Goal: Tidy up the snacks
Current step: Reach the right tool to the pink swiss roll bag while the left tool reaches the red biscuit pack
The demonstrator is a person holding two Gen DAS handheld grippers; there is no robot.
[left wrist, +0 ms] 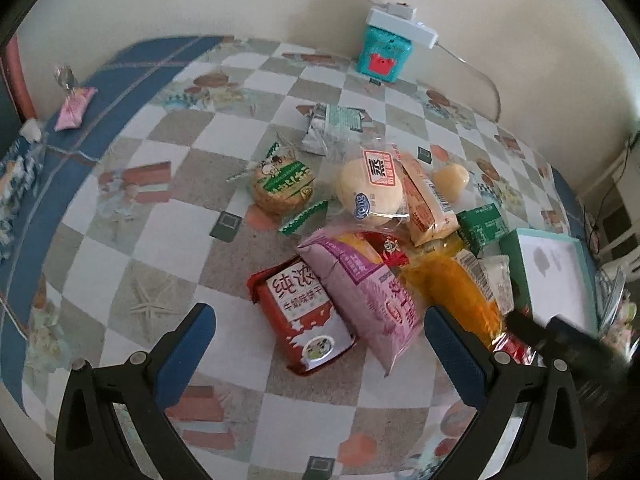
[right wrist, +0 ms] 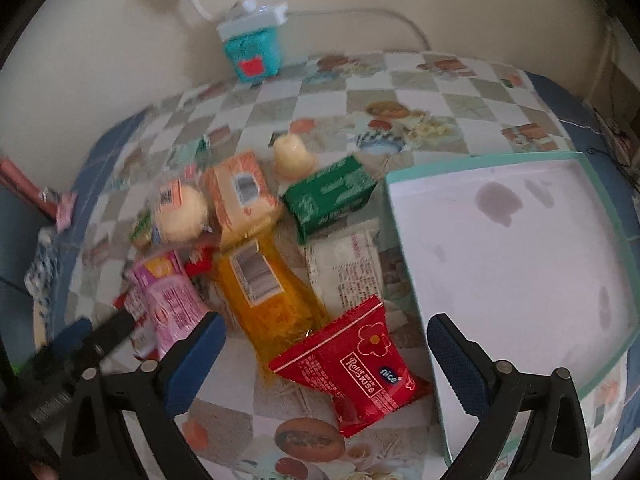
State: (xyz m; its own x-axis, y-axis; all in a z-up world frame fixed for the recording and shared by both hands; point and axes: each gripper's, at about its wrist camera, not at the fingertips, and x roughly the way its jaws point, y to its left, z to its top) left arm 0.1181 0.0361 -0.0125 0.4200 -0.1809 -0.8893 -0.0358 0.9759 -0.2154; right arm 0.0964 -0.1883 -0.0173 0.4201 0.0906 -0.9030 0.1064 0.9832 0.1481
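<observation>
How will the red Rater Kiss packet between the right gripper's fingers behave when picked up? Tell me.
The red Rater Kiss packet looks puffy and crinkled, so probably light and floppy. Its glossy film may slip between the right gripper fingers. Being flat, it shouldn't roll.

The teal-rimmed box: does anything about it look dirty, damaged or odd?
Yes. The white floor of the teal-rimmed box carries several dark grey blotches, largest near its far side, like stains. It holds no snacks; the nearest, a red packet, lies just outside.
</observation>
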